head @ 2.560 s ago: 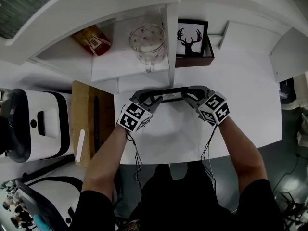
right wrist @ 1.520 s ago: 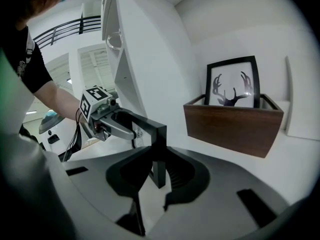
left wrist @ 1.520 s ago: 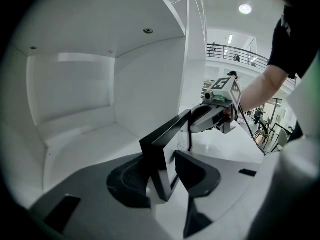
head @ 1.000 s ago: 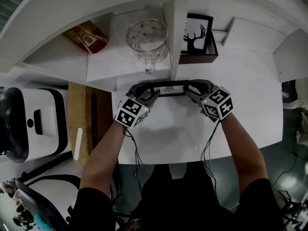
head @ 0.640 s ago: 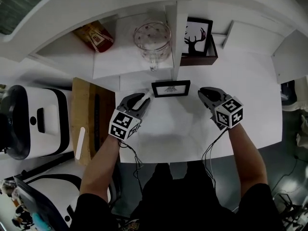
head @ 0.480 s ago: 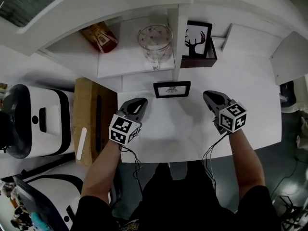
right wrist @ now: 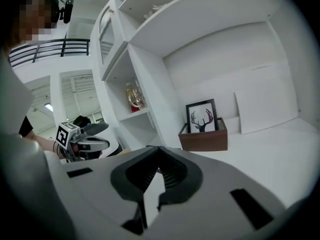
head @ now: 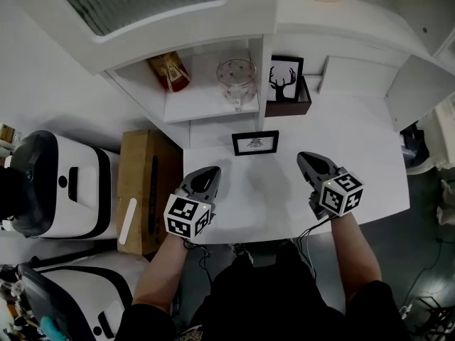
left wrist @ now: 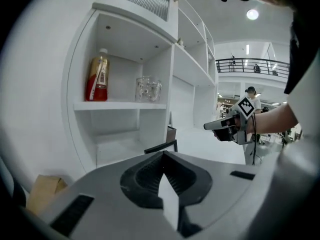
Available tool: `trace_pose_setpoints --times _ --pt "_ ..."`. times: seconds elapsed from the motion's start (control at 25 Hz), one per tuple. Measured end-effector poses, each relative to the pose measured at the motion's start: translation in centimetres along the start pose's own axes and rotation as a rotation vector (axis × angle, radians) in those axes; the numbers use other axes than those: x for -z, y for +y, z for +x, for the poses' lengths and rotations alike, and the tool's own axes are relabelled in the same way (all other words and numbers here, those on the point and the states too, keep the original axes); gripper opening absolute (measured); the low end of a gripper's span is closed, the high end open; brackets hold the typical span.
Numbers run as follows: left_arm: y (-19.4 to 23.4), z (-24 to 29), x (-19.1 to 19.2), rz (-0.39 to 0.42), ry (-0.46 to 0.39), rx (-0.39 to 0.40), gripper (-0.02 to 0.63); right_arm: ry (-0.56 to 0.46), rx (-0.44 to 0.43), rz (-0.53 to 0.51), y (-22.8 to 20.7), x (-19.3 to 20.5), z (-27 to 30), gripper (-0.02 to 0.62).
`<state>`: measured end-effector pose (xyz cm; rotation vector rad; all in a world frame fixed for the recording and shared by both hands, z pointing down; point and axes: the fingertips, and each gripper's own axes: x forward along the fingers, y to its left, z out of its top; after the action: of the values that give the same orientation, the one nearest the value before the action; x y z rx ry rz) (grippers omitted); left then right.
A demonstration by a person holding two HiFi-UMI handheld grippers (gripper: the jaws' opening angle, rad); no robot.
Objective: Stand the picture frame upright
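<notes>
Fingers of the left gripper (head: 208, 172) have just closed, clenched on nothing. Picture frame (head: 255, 143) stands upright on the white worktop (head: 355, 137), beyond both grippers. Right gripper (head: 307, 160) fingers likewise just clenched, empty.

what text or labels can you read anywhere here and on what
Nothing here can be read as words.
Bottle label: print too small and blurred to read.
Picture frame: small mark inside, too small to read.
Marker cubes: black-and-white square codes only, no words.
Deer print: no words.
</notes>
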<state>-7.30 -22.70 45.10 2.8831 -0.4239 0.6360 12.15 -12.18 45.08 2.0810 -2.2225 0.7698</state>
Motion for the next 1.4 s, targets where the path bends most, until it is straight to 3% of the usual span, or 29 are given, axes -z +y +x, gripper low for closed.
trace_pose_setpoints --times 0.4,0.72,1.04,1.4 --pt "-3.4 -6.3 -0.9 -0.081 -0.055 0.01 0.005 -0.039 0.014 0.012 8.4 -0.5 -3.2 0.003" --pt "-4.9 -8.6 0.9 -0.126 -0.053 0.062 0.005 -0.053 0.05 0.017 13.6 2.2 -3.7 0.003" --pt "-6.4 -10.2 2.4 -0.097 -0.055 0.102 0.005 -0.038 0.06 0.024 17.5 4.9 -4.1 0.003" --pt "-7.1 -11.1 3.9 -0.126 -0.038 0.131 0.005 0.002 0.039 0.016 20.9 6.9 -3.4 0.003"
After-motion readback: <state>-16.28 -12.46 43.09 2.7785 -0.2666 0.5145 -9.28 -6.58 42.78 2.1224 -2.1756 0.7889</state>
